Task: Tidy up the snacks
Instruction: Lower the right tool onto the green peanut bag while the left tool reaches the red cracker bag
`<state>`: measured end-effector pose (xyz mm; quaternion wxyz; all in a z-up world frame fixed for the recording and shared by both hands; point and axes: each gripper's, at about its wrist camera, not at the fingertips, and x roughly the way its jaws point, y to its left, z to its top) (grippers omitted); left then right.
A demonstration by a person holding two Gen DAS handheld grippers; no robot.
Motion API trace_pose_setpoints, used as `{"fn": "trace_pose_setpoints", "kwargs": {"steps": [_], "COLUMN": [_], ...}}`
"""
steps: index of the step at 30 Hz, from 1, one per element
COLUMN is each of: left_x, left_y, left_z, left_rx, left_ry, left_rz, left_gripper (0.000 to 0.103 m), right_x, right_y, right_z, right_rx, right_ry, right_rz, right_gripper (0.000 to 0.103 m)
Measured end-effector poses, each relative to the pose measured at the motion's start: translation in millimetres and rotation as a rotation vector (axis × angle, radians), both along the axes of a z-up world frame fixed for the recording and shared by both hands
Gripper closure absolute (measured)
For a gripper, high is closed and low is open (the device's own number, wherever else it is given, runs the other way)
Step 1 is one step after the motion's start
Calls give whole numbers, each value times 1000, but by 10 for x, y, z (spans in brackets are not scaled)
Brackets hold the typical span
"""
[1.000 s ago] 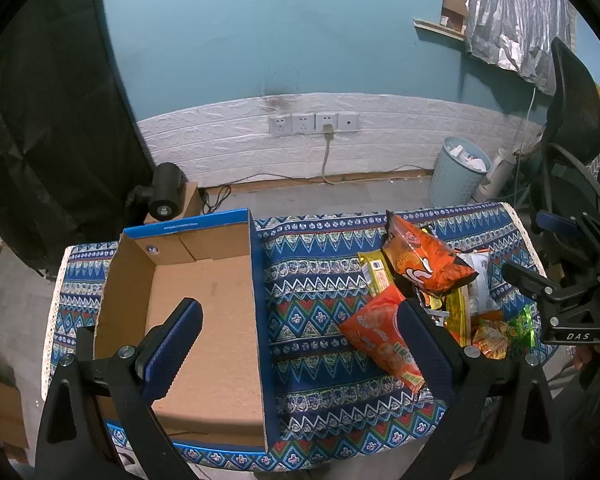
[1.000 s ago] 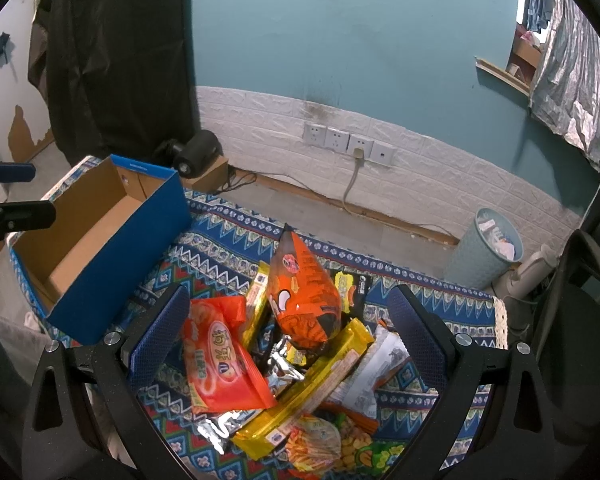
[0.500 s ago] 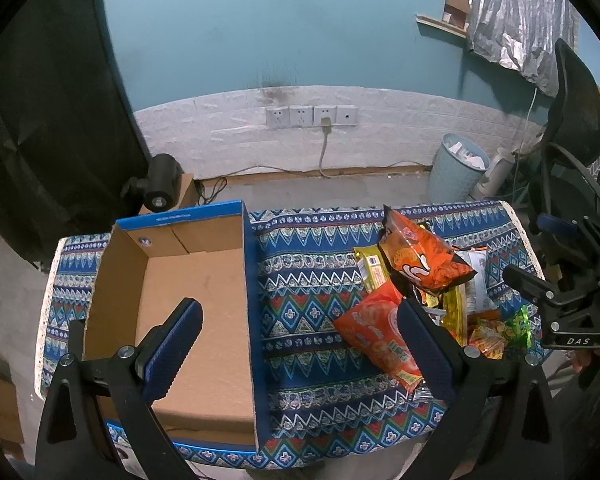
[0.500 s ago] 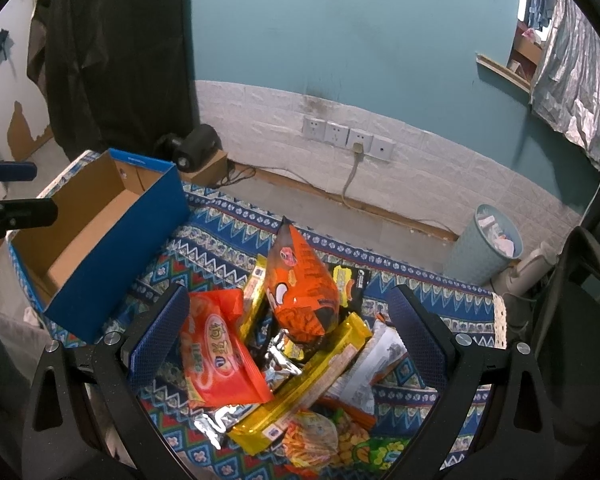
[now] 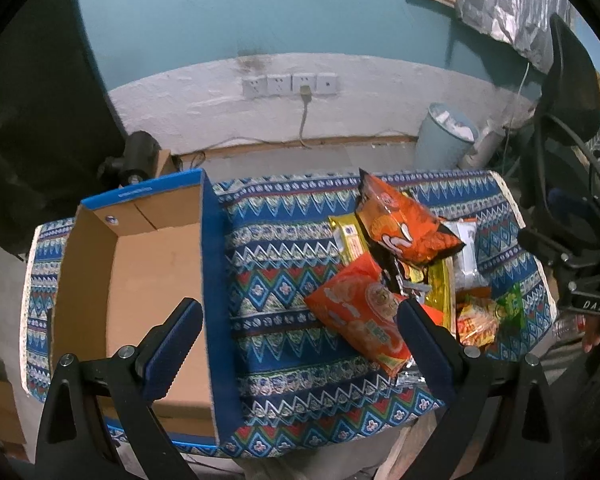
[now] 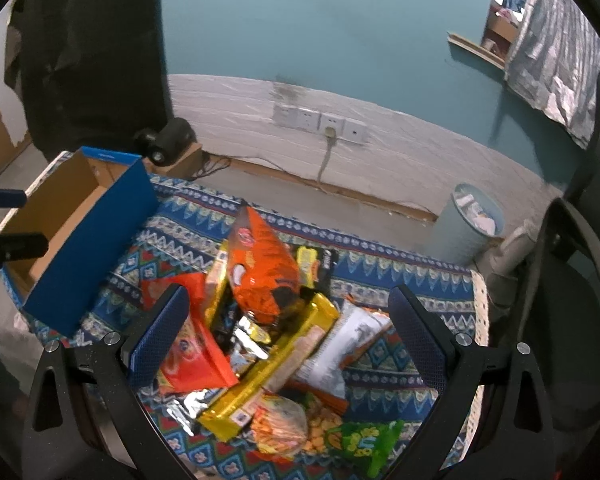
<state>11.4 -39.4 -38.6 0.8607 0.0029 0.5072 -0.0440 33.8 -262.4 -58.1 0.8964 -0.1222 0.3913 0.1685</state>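
1 box (image 5: 152, 264), 2 orange bags (image 6: 260, 268), both grippers (image 6: 288, 336) open, empty.

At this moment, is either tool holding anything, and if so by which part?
Nothing is held. The left tool and the right tool are both open and hovering above the patterned tablecloth, with no snack packet between their fingers.

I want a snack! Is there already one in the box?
No, the box shows only bare cardboard inside; the snacks lie on the cloth beside it.
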Motion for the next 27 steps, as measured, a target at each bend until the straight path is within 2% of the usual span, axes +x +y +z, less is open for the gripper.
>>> {"fn": "trace_pose_setpoints", "kwargs": {"steps": [8, 15, 18, 27], "left_x": [117, 218, 261, 441], "left_y": [-242, -481, -576, -775], "left_z": [-274, -565, -682, -1016], "left_rx": [36, 27, 27, 72], "left_ry": [70, 164, 197, 253], "left_rz": [-23, -45, -49, -37], "left_gripper": [4, 4, 4, 4], "right_x": [52, 60, 46, 2], "right_y": [-440, -1006, -1155, -1222], "right_z": [-158, -539, -715, -1158], "right_rx": [-39, -40, -33, -19], "right_ry": [64, 202, 259, 404], "right_rz": [-119, -301, -333, -373], "right_gripper": [5, 5, 5, 5]}}
